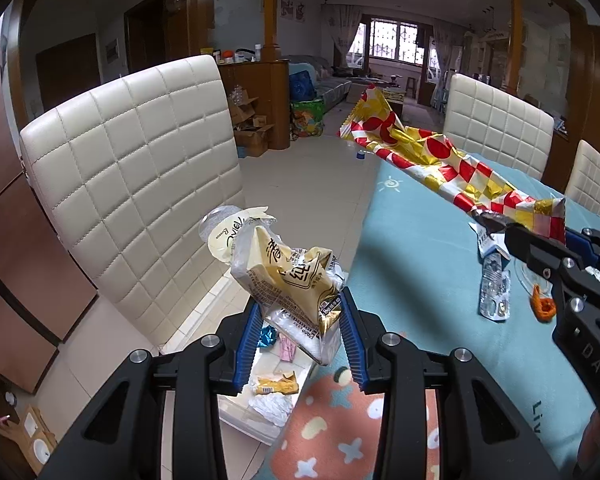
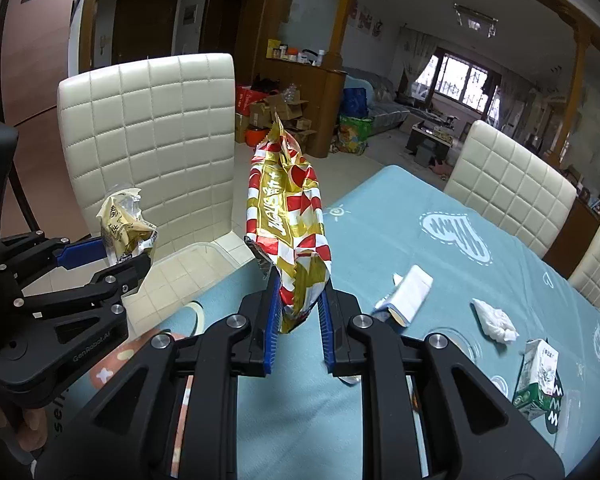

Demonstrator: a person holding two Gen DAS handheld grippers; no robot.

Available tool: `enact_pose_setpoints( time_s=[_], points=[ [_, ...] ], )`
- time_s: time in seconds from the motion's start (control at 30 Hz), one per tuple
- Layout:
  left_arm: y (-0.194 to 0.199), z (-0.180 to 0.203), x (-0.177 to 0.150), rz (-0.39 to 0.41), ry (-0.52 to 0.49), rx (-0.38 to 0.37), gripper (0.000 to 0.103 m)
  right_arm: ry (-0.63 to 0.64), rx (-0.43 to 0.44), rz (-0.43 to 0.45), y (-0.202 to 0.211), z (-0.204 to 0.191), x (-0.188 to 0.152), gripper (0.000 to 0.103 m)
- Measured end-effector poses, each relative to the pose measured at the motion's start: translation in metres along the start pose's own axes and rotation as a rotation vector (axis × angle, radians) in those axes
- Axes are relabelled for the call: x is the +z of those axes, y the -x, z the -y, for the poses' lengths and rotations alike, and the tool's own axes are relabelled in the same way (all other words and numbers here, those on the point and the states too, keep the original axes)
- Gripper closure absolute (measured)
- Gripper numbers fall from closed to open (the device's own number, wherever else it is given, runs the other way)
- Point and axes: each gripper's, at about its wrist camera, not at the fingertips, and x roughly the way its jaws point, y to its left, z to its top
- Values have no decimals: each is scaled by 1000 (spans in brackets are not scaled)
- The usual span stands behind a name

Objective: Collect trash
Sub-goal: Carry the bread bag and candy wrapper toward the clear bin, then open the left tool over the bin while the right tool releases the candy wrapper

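Holding a yellow snack wrapper (image 1: 296, 280) tight between its blue fingers, the left gripper (image 1: 300, 332) hangs past the edge of the blue table (image 1: 420, 248), above a clear bin (image 1: 260, 412) on the floor that already has bits of trash in it. The right gripper (image 2: 298, 320) is squeezed shut on a long red and gold bag (image 2: 290, 216) and holds it up over the table. Still lying on the table are a crumpled tissue (image 2: 496, 320), a small white box (image 2: 410, 292) and a green and white carton (image 2: 538, 380).
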Motion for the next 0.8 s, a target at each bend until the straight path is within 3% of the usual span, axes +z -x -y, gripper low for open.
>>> enact_pose_setpoints(
  time_s=[0.5, 0.57, 0.63, 0.7, 0.8],
  points=[
    [-12, -13, 4, -14, 30, 20, 63, -14, 5, -31, -18, -9, 5, 84],
    [-12, -14, 4, -16, 37, 12, 53, -10, 5, -31, -19, -11, 5, 84],
    [-11, -14, 5, -5, 39, 41, 27, -9, 5, -30, -20, -12, 5, 84],
    [-8, -13, 4, 25, 32, 81, 18, -12, 2, -29, -21, -12, 5, 84],
    [-8, -13, 4, 27, 23, 94, 17, -20, 3, -38, -25, -12, 5, 84]
  ],
)
